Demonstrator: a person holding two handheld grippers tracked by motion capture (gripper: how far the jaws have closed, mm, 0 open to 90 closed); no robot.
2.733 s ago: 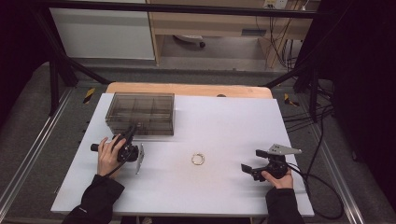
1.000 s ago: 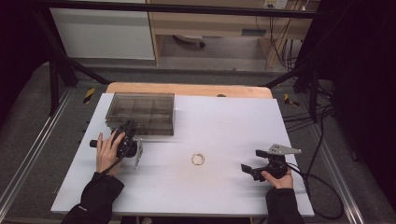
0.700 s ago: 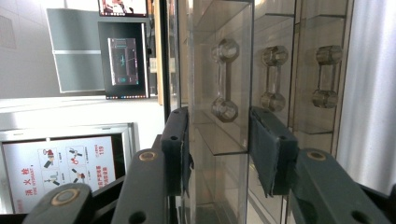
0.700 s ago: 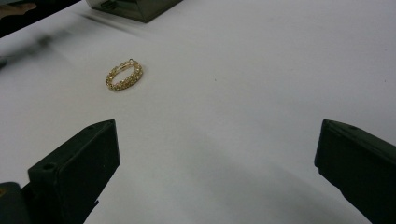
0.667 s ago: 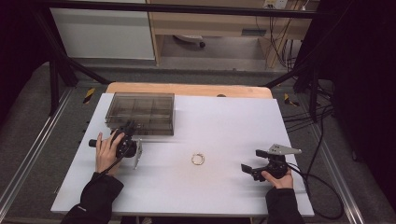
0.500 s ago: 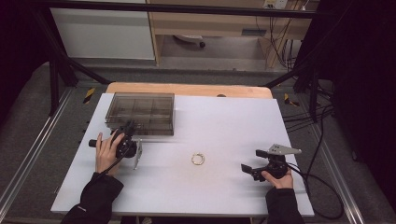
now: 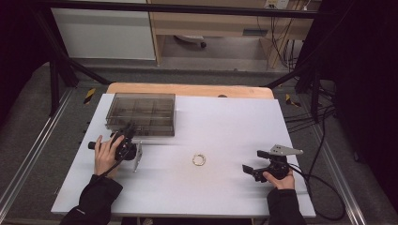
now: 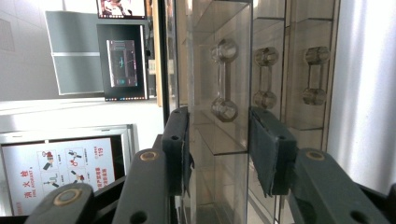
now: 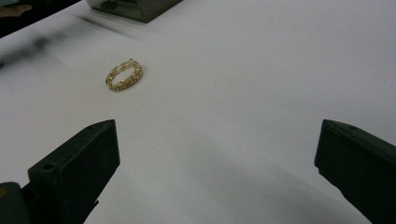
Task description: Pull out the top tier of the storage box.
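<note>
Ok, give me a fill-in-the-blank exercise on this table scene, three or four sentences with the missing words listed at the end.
1. The left gripper has its jaws around the wall of the clear smoky ____ organizer box.
2. The small beaded bracelet lying on the white table is ____ in colour.
3. The right gripper has its jaws ____, with nothing between them.

Missing words: plastic; gold; open

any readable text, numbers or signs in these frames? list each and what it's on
"119": on the white safety poster at lower left of the left gripper view, turned sideways.
Red Chinese characters on the same poster: too small and blurred to read.
Dark wall screen with a diagram: its text is unreadable.
Yellow-and-black hazard tape on the floor rail: stripes, no words.
High view and right gripper view: nothing else legible.
</note>
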